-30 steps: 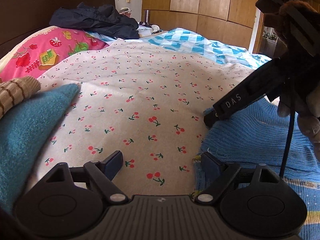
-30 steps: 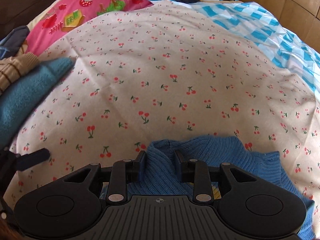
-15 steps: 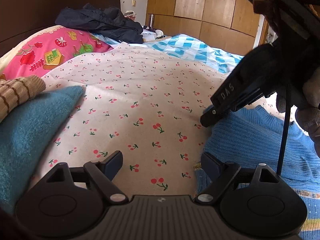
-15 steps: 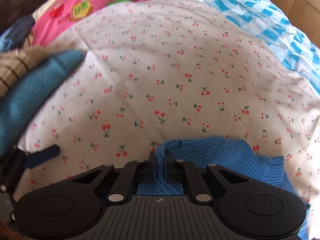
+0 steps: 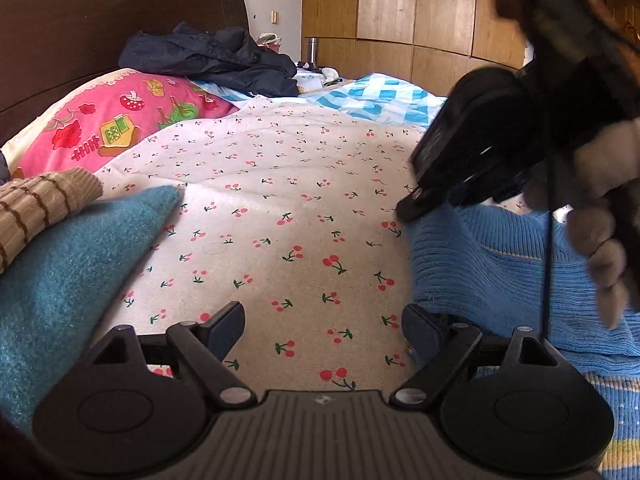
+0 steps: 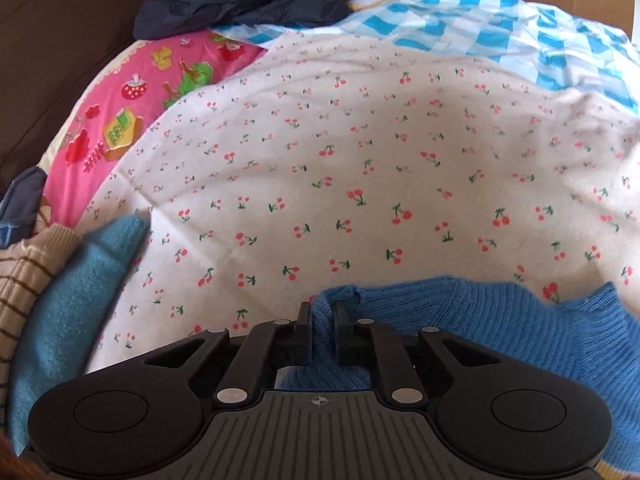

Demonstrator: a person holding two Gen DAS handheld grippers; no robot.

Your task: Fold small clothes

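Observation:
A small blue knit sweater (image 5: 492, 264) lies on the cherry-print bedspread (image 5: 280, 208), at the right in the left wrist view. My right gripper (image 6: 322, 318) is shut on a raised edge of the blue sweater (image 6: 480, 320) and lifts it off the bed; it also shows in the left wrist view (image 5: 412, 206). My left gripper (image 5: 324, 324) is open and empty, low over the bedspread, its right finger at the sweater's left edge.
A folded teal garment (image 5: 68, 276) with a tan striped one (image 5: 36, 204) on top lies at the left. A pink pillow (image 5: 120, 128), a dark jacket (image 5: 212, 58) and a blue checked sheet (image 5: 380, 98) lie further back. Wooden wardrobes stand behind.
My right gripper has closed on the sweater's edge and raised it upward. My left gripper stays open in nearly the same place.

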